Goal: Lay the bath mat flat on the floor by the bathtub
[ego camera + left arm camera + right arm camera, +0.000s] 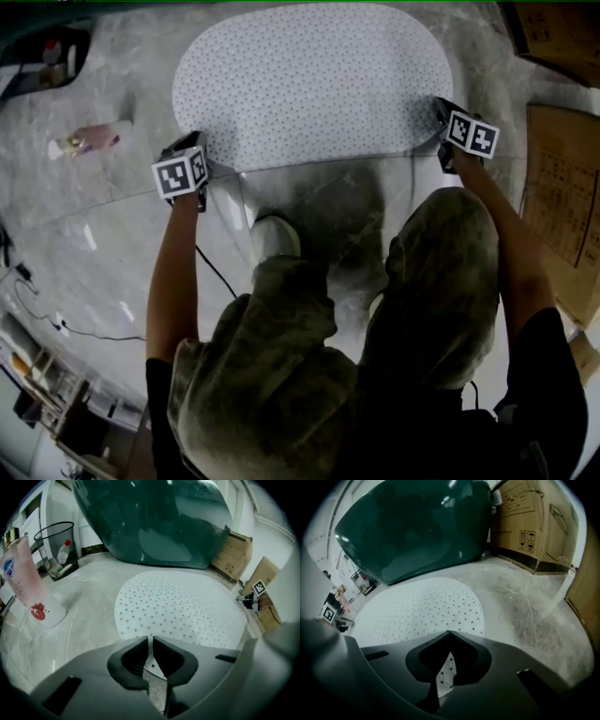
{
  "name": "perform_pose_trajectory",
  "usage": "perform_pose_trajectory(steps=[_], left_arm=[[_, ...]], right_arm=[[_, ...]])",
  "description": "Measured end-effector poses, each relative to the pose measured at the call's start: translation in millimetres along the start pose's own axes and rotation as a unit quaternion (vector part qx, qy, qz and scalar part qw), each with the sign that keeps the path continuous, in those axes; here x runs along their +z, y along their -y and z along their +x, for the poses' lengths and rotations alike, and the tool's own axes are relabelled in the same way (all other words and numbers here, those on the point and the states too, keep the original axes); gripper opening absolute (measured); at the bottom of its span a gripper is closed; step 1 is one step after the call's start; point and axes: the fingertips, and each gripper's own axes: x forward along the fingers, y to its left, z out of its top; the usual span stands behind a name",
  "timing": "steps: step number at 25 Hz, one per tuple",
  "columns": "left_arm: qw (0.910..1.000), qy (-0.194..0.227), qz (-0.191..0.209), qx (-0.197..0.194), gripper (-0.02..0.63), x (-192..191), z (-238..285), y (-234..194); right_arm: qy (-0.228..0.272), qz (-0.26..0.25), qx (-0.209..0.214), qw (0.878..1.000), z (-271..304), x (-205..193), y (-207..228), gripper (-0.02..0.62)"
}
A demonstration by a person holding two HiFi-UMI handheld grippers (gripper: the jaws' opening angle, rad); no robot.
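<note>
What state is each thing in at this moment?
bath mat: spread on the floor beside the bathtub, near edge gripped at both ends.
left tongs: shut on the mat's edge.
right tongs: shut on the mat's edge.
pink bottle: standing on the floor.

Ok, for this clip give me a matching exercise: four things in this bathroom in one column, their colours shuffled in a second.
Things:
1. bath mat
2. bathtub
3. bottle
4. cardboard boxes

Colours:
A. dark green
B. pink
C. white with small dark specks
D. brown

Pairs: 1-C, 2-A, 3-B, 4-D
</note>
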Motion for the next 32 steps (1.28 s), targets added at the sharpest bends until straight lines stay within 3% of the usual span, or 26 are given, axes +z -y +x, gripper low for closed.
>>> perform_pose_trajectory(steps=[3, 6, 9, 13, 19, 23, 32], left_arm=[[0.9997, -0.001, -0.009, -0.023, 0.026, 1, -12, 11], [0.9978, 0.015, -0.049, -0.043, 0.022, 7, -39, 24], [0.9977, 0.006, -0.055, -0.04, 0.02, 4, -70, 42], [0.9973, -0.004, -0.024, -0.07, 0.02, 15, -136, 76], [0.9947, -0.017, -0.049, -0.089, 0.02, 30, -239, 108], [0.9925, -0.039, -0.042, -0.108, 0.02, 22, -301, 138], [0.9881, -0.056, -0.09, -0.112, 0.02, 29, -429, 178]], right_arm=[[0.025, 0.066, 0.013, 0.997, -16, 5, -6, 0.024], [0.034, 0.072, 0.013, 0.997, -41, 8, -25, 0.023], [-0.018, 0.029, 0.026, 0.999, -68, -11, -61, 0.025], [-0.084, -0.017, 0.051, 0.995, -109, -33, -114, 0.024], [-0.166, 0.043, 0.035, 0.985, -220, -70, -151, 0.023], [-0.228, 0.023, 0.038, 0.973, -296, -85, -164, 0.023], [-0.27, 0.023, 0.057, 0.961, -449, -40, -215, 0.023]])
